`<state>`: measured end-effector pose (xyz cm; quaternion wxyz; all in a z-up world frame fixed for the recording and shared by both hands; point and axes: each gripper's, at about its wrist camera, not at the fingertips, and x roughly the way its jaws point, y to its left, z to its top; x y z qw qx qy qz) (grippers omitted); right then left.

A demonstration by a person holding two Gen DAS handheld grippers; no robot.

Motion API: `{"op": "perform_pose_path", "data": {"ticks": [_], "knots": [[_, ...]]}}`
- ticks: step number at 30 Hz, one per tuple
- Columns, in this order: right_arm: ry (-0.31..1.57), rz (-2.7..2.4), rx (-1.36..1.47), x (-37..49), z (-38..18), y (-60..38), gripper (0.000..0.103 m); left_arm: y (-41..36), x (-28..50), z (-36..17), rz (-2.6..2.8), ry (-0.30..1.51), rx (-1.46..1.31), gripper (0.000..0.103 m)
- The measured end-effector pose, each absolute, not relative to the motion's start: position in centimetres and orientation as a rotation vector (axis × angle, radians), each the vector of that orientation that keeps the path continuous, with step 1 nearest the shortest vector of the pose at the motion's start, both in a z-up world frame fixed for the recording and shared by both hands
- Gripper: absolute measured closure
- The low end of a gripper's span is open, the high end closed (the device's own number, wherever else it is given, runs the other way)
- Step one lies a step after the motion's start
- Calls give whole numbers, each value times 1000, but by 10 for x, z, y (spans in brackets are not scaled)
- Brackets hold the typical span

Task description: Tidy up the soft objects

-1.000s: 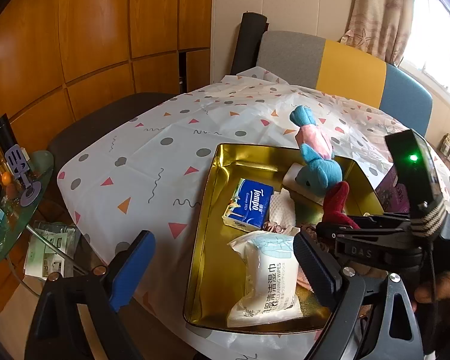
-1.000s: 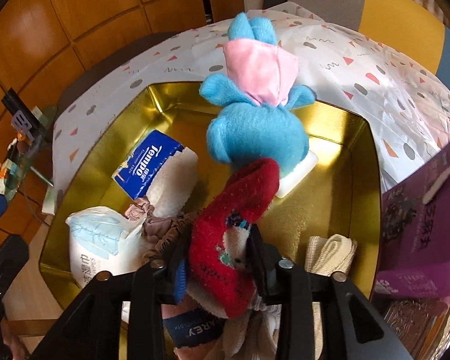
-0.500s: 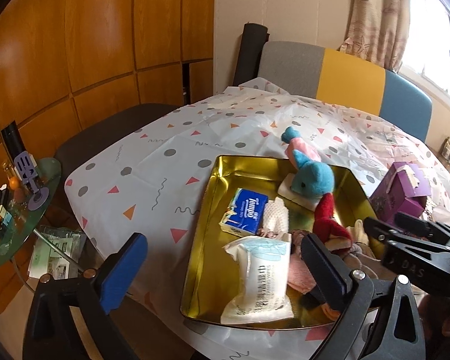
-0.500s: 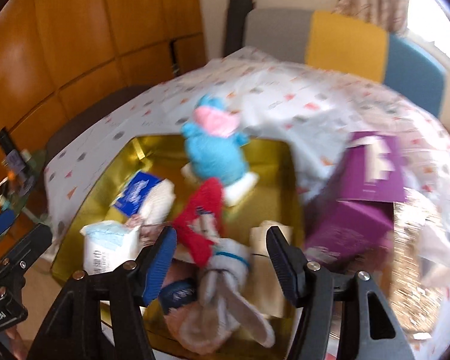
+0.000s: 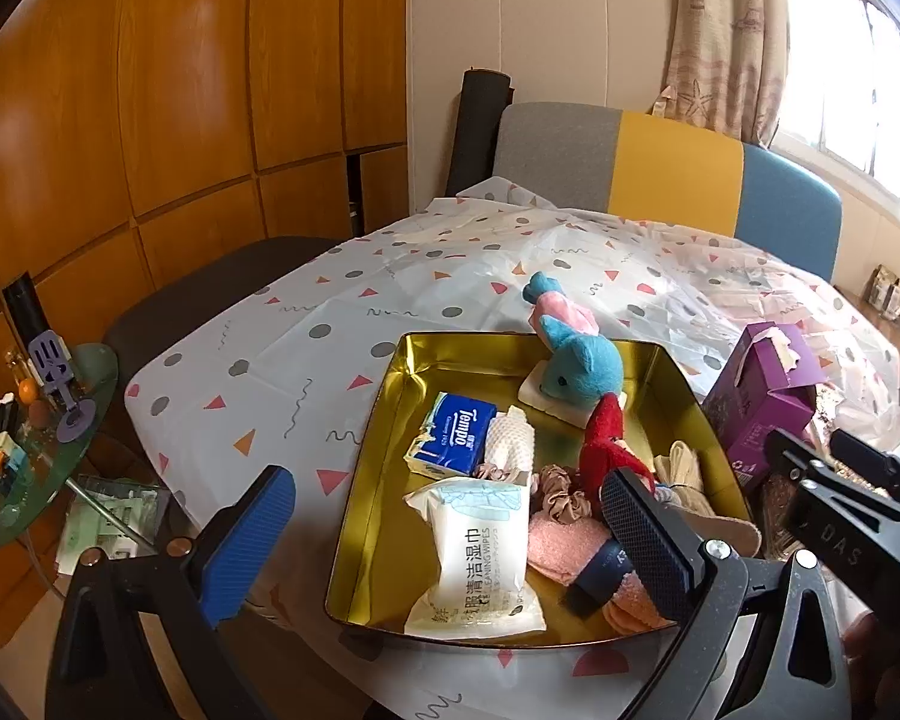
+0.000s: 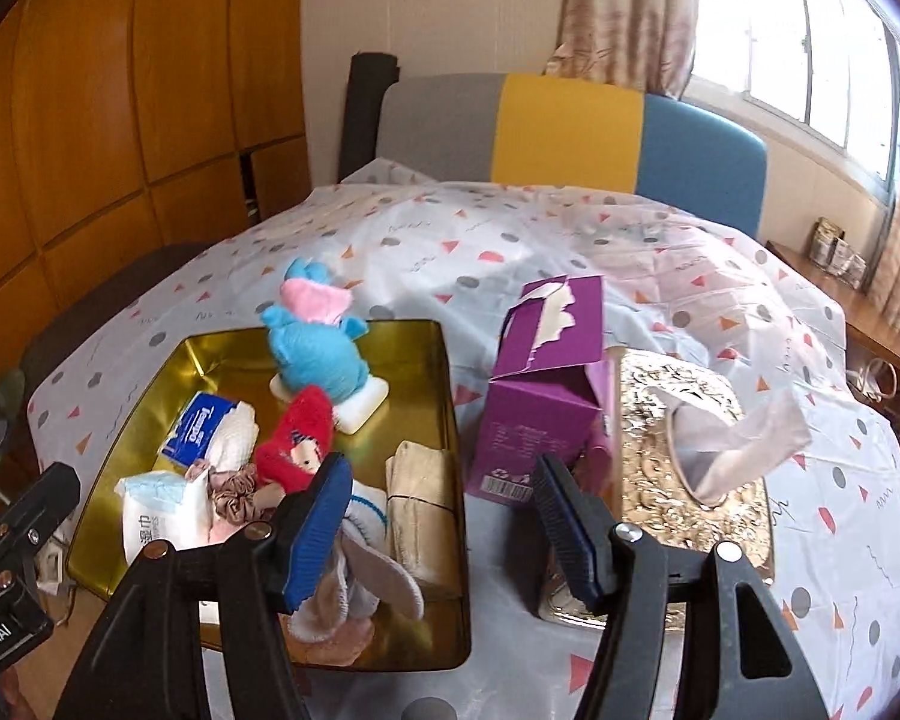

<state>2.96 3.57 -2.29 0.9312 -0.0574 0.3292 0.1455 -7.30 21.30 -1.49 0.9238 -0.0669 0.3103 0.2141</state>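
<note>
A gold metal tray (image 5: 378, 438) (image 6: 450, 396) on the patterned tablecloth holds soft things: a blue and pink plush toy (image 5: 576, 354) (image 6: 315, 342), a red sock (image 5: 603, 438) (image 6: 297, 444), a blue Tempo tissue pack (image 5: 456, 435) (image 6: 195, 426), a wet-wipes pack (image 5: 480, 558) (image 6: 150, 510), scrunchies, pink socks and beige folded cloth (image 6: 417, 498). My left gripper (image 5: 450, 534) is open and empty, held back at the tray's near edge. My right gripper (image 6: 444, 522) is open and empty, above the tray's near right corner.
A purple tissue box (image 6: 546, 384) (image 5: 762, 390) stands right of the tray, with a gold tissue box (image 6: 690, 456) beside it. A grey, yellow and blue bench back (image 6: 570, 126) is behind the table. A glass side table (image 5: 36, 438) with clutter is at left.
My right gripper has let go of the red sock, which now lies in the tray, and has drawn back and to the right. My left gripper has also pulled back.
</note>
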Motion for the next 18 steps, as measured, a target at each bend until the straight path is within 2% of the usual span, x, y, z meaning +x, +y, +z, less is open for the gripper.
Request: {"op": "perform_pose_path", "data": {"ticks": [18], "knots": [[670, 282, -93, 24, -24, 27, 39, 211, -77, -13, 455, 631, -143, 0]]}}
